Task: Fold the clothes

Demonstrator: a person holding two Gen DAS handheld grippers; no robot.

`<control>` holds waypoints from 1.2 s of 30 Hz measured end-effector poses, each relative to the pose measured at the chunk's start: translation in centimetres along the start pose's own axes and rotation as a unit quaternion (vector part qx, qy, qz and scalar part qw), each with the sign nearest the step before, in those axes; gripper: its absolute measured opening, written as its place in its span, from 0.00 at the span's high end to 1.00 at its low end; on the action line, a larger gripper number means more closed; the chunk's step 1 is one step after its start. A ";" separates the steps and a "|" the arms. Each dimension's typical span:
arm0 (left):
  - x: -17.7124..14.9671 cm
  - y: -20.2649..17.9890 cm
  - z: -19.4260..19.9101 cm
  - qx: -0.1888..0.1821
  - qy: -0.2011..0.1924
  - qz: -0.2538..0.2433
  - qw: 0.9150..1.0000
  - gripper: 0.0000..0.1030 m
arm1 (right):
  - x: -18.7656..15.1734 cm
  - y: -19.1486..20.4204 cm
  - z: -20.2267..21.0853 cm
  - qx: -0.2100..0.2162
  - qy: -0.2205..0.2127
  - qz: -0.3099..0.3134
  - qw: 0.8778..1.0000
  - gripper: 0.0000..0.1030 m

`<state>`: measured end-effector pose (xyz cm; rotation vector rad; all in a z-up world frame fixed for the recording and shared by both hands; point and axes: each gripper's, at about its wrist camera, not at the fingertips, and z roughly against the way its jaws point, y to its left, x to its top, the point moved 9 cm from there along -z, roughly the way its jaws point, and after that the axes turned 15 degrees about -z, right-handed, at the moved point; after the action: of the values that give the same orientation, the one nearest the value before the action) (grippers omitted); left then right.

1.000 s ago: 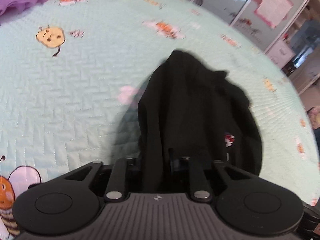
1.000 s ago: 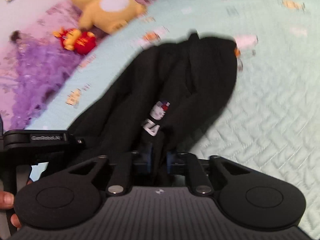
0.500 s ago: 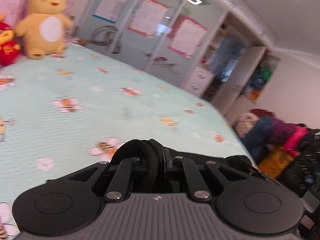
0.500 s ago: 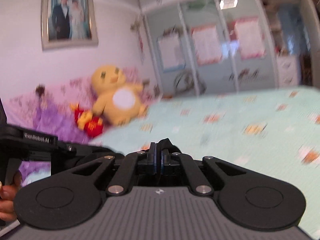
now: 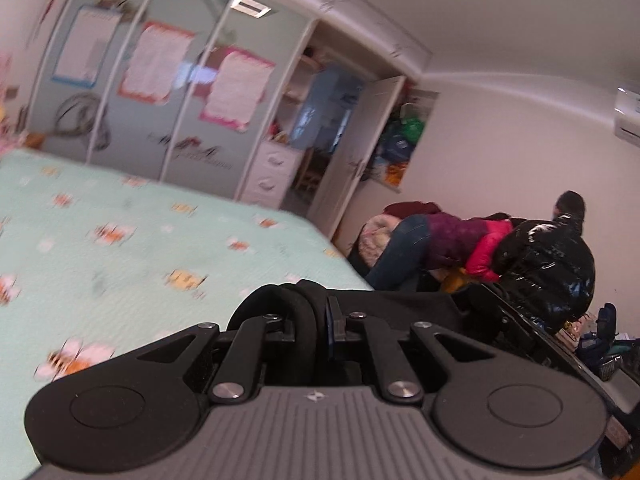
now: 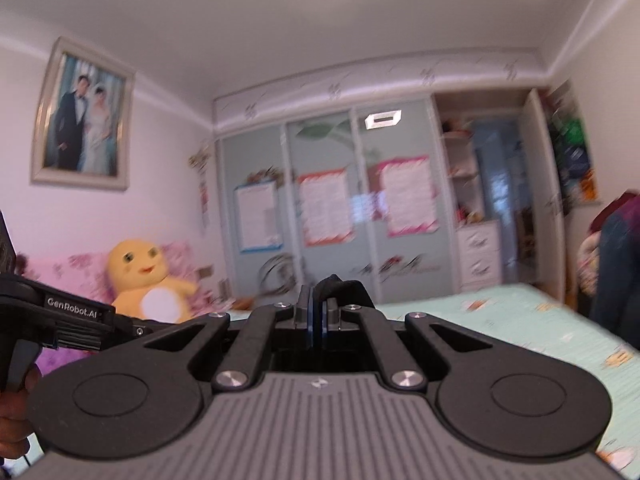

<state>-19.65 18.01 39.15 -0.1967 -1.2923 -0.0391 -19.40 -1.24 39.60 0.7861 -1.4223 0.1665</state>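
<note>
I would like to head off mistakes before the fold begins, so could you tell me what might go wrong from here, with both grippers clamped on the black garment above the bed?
1. The right gripper pinches only a thin edge of the black garment; it could slip out.
2. The left gripper holds a thick bunch, so the garment may hang unevenly.
3. Little of the cloth is in view, so laying it flat on the bed is hard to judge.

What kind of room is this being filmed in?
It looks like a home bedroom. A bed with a mint bee-print quilt fills the foreground, a sliding-door wardrobe lines the far wall, and a yellow plush toy sits under a framed wedding portrait.
</note>
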 end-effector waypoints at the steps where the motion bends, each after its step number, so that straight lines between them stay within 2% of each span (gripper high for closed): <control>1: 0.8 -0.6 -0.7 -0.004 -0.007 -0.004 1.000 0.91 | 1.1 -0.6 0.3 -0.007 -0.014 -0.002 1.000 0.98; 7: 4.2 -4.0 -3.8 -0.003 -0.043 -0.066 0.997 0.91 | 5.8 -3.9 0.3 -0.037 -0.076 -0.004 0.996 0.98; 10: 3.8 -3.8 -4.6 0.003 -0.046 -0.086 0.995 0.91 | 6.2 -5.1 -0.1 -0.039 -0.079 0.004 0.996 0.98; 14: 0.5 -1.6 -5.2 0.010 -0.018 -0.092 0.996 0.90 | 3.8 -6.5 -0.6 -0.027 -0.055 0.014 0.998 0.98; 19: -6.2 3.0 -7.1 0.029 0.056 -0.073 0.995 0.90 | -3.4 -8.5 -4.0 -0.026 0.024 -0.002 0.999 0.97; 23: -14.1 6.2 -10.6 0.040 0.132 -0.051 0.989 0.89 | -11.7 -12.4 -7.1 -0.061 0.106 -0.048 0.991 0.97; 25: -18.1 7.0 -12.5 0.046 0.170 -0.059 0.983 0.80 | -16.1 -14.8 -8.1 -0.094 0.143 -0.061 0.983 0.97; 27: -22.4 7.4 -14.2 0.046 0.207 -0.056 0.976 0.57 | -20.3 -17.1 -8.5 -0.135 0.170 -0.063 0.974 0.97; 29: -26.6 7.7 -15.9 0.044 0.244 -0.049 0.968 0.48 | -24.0 -18.8 -8.4 -0.173 0.192 -0.064 0.964 0.97; 33: -33.1 8.3 -17.2 0.039 0.301 -0.012 0.953 0.48 | -29.9 -21.6 -7.9 -0.204 0.260 -0.080 0.941 0.94; 36: -34.4 8.3 -16.3 0.040 0.298 0.006 0.954 0.47 | -32.4 -23.4 -6.5 -0.221 0.287 -0.108 0.926 0.86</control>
<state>-12.49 20.65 0.95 -0.1104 -0.6876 -0.0318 -7.20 -3.77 1.10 0.4562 -0.7643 -0.0920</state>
